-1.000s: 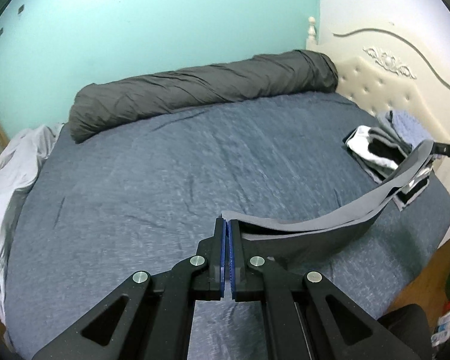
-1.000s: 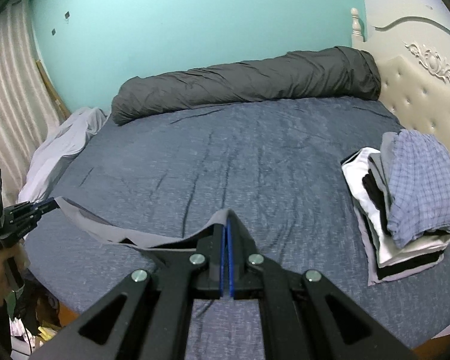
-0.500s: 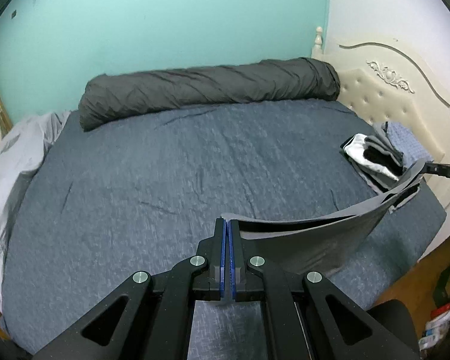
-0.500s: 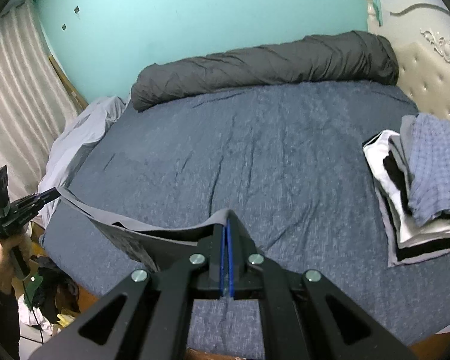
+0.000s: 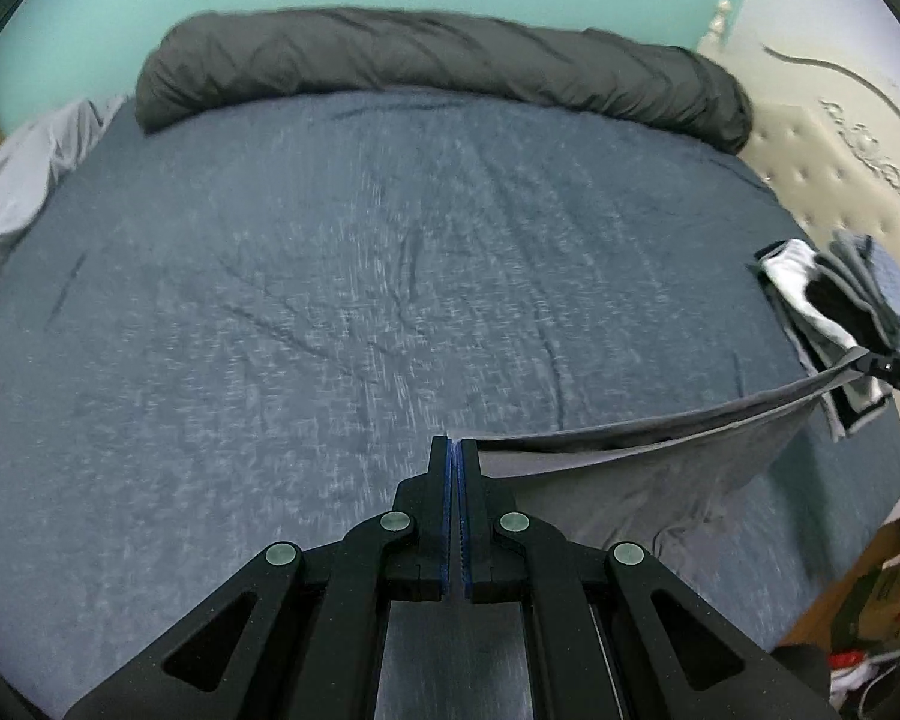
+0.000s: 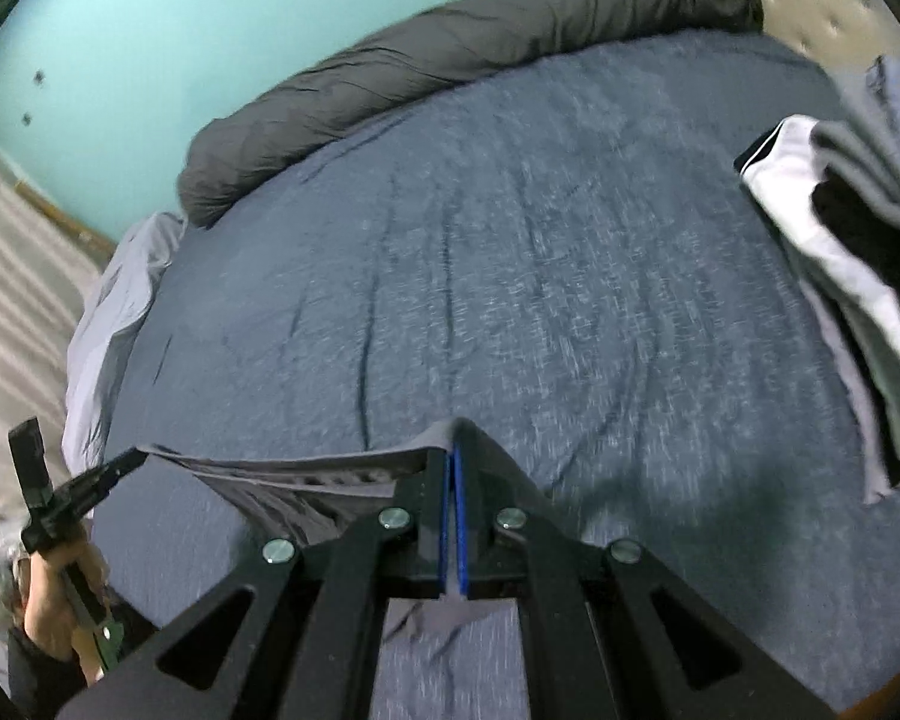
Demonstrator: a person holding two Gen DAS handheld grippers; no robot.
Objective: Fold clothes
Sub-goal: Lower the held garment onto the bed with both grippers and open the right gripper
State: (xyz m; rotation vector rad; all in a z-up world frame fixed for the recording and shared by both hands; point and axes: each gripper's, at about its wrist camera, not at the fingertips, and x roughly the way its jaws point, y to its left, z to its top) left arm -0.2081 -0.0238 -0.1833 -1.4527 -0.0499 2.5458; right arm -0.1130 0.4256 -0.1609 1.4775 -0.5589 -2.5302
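I've got both tongs clamped on the grey garment [image 5: 660, 456]: left tongs [image 5: 455, 450] on one end, right tongs [image 6: 452, 450] on the other. It's stretched taut btwn them, long axis along the bed's [image 5: 360, 300] near edge, body hanging below. Folded stack [image 6: 840, 252] sits at the bed's right edge, nearer my right.

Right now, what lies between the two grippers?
The grey garment hangs stretched between the left gripper and right gripper, above the bed sheet; clearest in the left wrist view.
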